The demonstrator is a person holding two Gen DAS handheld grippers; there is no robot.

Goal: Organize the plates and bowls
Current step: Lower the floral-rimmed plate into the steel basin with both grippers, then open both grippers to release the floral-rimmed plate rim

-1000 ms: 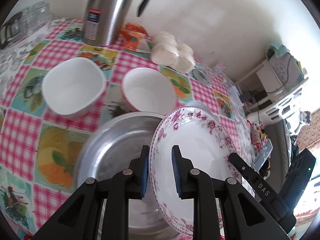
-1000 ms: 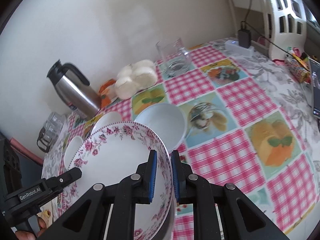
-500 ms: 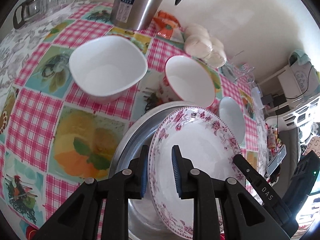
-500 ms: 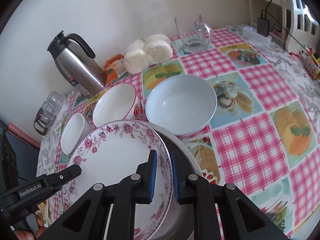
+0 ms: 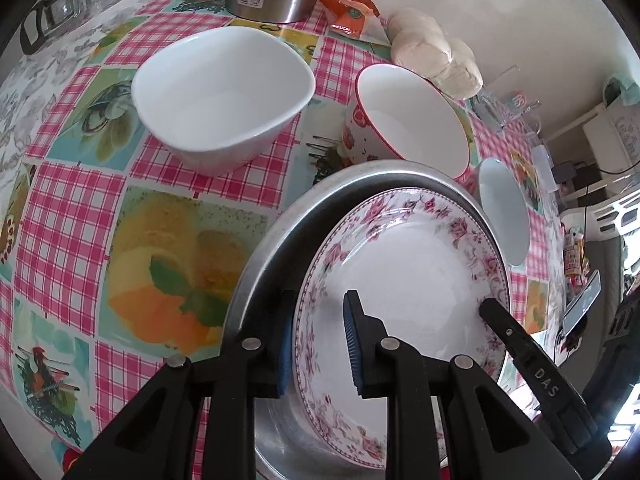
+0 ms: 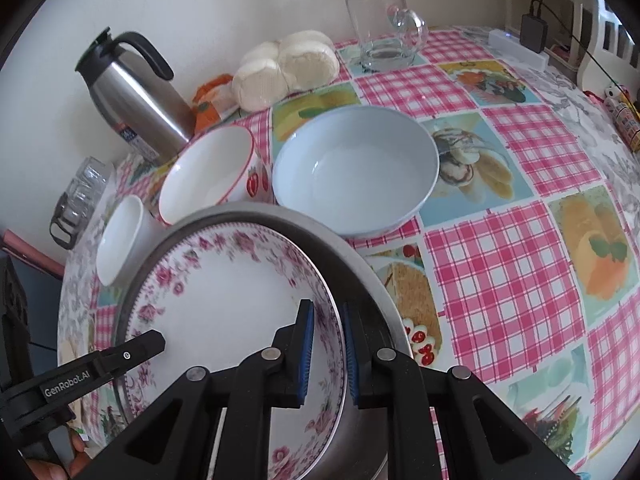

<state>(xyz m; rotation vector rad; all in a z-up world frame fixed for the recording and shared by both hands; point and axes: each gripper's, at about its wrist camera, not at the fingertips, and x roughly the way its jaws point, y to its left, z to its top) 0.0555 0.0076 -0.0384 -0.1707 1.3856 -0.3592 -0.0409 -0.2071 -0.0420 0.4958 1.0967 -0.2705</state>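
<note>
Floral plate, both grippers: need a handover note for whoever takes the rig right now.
Left gripper: shut on the floral plate, on its left rim.
Right gripper: shut on the opposite rim of the same plate.
Plate: held over the metal basin, tilted; whether it touches the basin cannot be told.
On the table behind the basin: white square bowl, red-rimmed bowl, pale blue bowl, all empty and separate.
Done: plate brought to the basin.
Left: probably set the plate down, release both grippers, then sort the three bowls.
</note>
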